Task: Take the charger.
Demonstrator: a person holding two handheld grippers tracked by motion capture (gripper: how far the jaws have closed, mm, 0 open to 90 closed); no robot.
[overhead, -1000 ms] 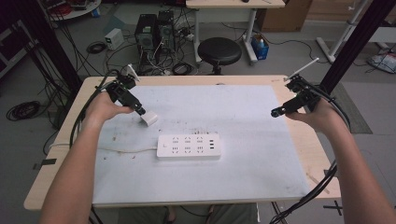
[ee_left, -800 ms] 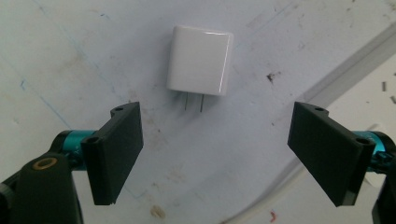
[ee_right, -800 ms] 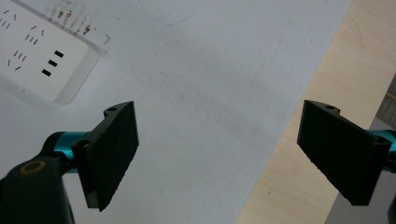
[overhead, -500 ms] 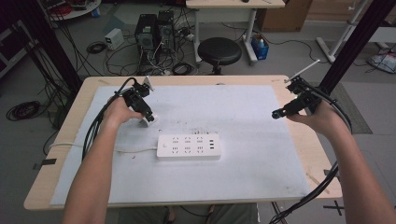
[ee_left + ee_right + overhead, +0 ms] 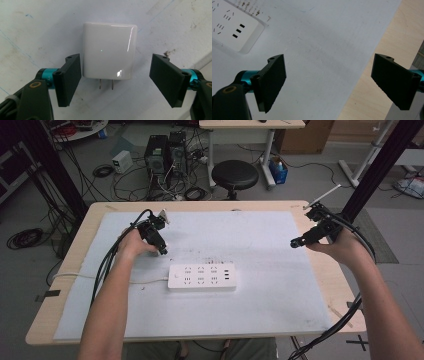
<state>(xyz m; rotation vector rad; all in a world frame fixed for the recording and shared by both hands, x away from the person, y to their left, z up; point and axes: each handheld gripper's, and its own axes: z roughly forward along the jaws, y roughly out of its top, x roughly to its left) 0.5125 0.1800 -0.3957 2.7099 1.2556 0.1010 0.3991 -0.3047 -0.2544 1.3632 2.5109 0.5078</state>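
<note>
A white plug adapter (image 5: 109, 51) is seen lying on the surface (image 5: 260, 315) near its far left corner — framed by the left gripper (image 5: 116, 80), fingers spread wide and apart from it. The right gripper (image 5: 337, 82) is held over the right edge, fingers wide, nothing between them — a white power strip (image 5: 202, 277) lies mid-surface.

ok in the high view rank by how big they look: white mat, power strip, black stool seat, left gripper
1. white mat, by far the largest.
2. power strip.
3. black stool seat: close to the power strip, and it stands farther from the camera, so the order of these two is unsure.
4. left gripper, smallest.
</note>
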